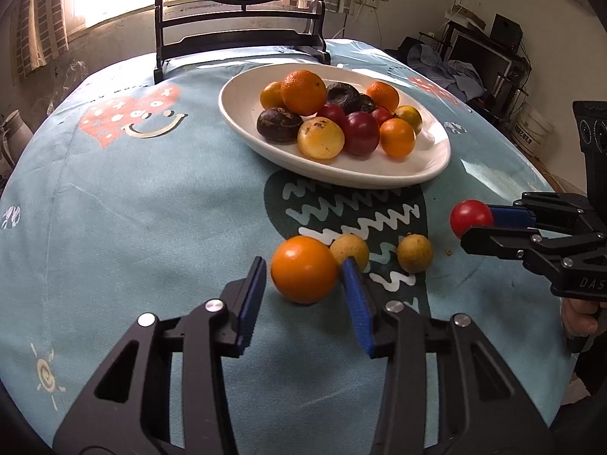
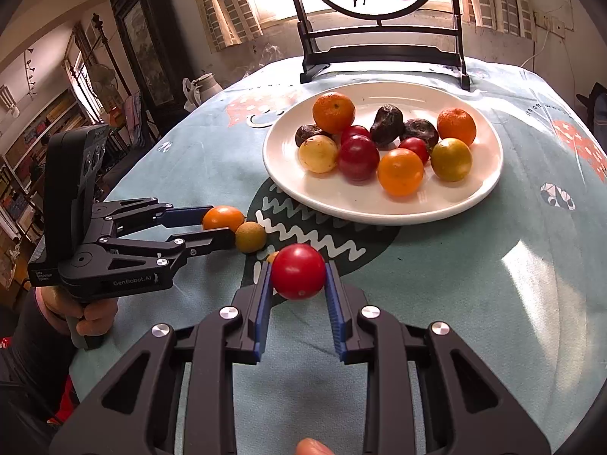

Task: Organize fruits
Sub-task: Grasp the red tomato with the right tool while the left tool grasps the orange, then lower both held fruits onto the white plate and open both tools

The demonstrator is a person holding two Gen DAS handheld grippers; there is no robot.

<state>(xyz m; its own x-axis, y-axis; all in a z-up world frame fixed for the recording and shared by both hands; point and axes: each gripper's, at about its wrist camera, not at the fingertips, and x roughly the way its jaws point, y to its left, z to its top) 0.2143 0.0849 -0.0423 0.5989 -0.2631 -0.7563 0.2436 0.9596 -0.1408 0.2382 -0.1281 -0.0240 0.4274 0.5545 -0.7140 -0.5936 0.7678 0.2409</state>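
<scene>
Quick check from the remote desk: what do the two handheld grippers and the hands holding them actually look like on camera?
Both are matte black linkage frames with silver pivot bolts and ribbed blue finger pads. The left gripper carries white "GenRobot.AI" lettering, a small label, and an upright black camera module; a bare hand with a dark sleeve grips its handle. The right gripper shows "DAS" lettering. No cables are visible.

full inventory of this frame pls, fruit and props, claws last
plate: 1, white, table centre, holds about eleven mixed fruits
orange: 1, orange, on cloth between open left claw fingers
yellow fruits: 2, dull yellow, on cloth beyond the orange
red fruit: 1, red, in right claw
tablecloth: 1, light blue, printed
screen stand: 1, black frame, behind plate
left claw: 1, black with blue pads, open around orange
right claw: 1, black with blue pads, shut on red fruit
</scene>
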